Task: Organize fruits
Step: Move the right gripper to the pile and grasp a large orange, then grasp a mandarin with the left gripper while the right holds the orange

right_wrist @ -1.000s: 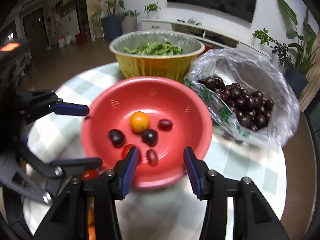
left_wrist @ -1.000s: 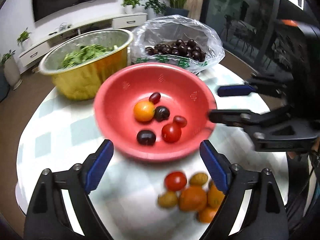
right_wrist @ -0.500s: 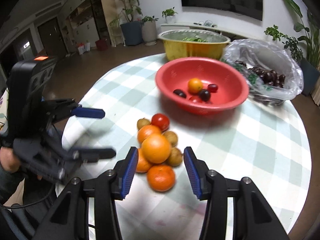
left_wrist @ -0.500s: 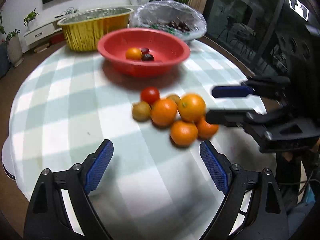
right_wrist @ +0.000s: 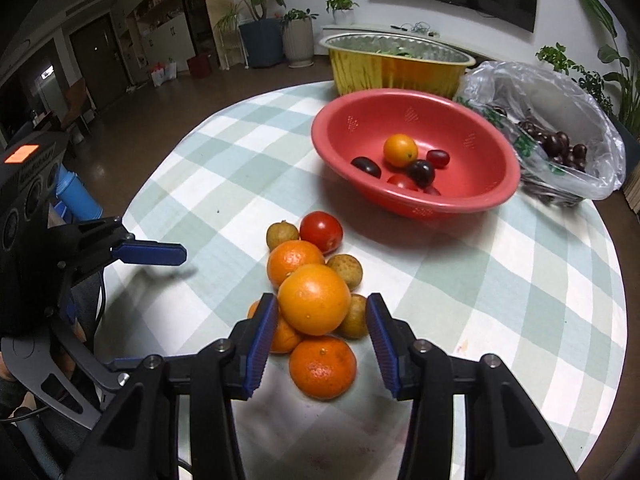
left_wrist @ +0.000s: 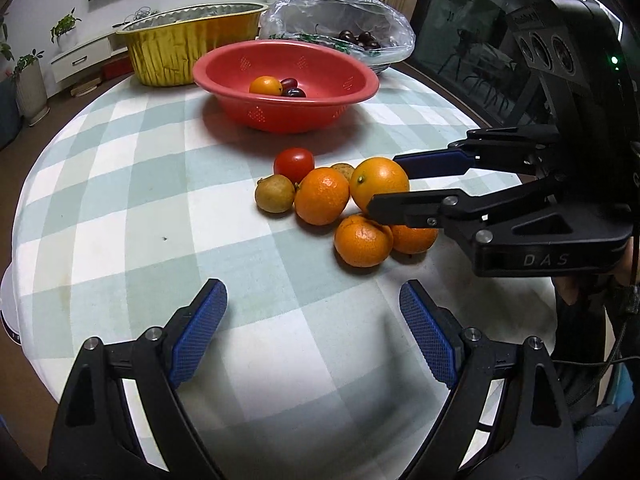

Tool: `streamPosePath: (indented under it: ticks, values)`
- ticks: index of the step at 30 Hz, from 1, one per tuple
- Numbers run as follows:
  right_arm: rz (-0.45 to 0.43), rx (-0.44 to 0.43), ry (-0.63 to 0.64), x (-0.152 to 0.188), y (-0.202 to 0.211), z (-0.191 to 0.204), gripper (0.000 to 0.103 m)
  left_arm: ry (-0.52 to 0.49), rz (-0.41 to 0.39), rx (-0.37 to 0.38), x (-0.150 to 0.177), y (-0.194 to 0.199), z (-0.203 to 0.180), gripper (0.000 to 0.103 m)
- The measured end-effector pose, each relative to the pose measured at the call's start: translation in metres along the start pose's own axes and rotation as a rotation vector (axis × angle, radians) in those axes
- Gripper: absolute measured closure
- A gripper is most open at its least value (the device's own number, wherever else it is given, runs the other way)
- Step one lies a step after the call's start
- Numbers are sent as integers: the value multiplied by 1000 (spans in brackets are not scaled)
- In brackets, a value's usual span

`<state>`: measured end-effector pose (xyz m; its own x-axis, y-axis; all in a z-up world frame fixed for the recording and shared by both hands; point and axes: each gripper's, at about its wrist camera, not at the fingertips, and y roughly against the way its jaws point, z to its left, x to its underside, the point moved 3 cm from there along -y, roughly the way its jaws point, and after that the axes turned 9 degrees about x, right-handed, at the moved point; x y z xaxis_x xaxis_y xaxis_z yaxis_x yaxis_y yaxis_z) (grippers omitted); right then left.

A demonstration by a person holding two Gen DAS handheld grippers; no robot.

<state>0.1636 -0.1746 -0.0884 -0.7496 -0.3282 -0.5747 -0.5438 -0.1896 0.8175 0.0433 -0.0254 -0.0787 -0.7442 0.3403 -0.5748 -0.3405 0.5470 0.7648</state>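
Both views now off the red bowl [right_wrist: 416, 200]; right hand-held gripper [right_wrist: 322, 340] closing around orange [right_wrist: 314, 298], left one [left_wrist: 312, 336] released.

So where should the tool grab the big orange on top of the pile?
Probably across the big orange's round middle, its widest part, coming down from above on the near side. It sits on top of the smaller oranges, so its two sides are free. The right tool is closing with the orange between its pads, not yet pressing.

Round table with green-checked cloth [left_wrist: 120, 216], red bowl [left_wrist: 286, 110], gold foil pan [left_wrist: 188, 54], cherry bag [left_wrist: 340, 20], loose fruit pile [left_wrist: 320, 196]
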Motion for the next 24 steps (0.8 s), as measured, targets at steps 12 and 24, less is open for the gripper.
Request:
streamPosePath:
  ticks: [12,24]
  values:
    - [-36,-48,-74,7,14,-12,62,-3,10,33,-18,-18,-5,18]
    - [-78,-59,-192,23,34,-41,62,-38,76,70,-26,-42,-15,57]
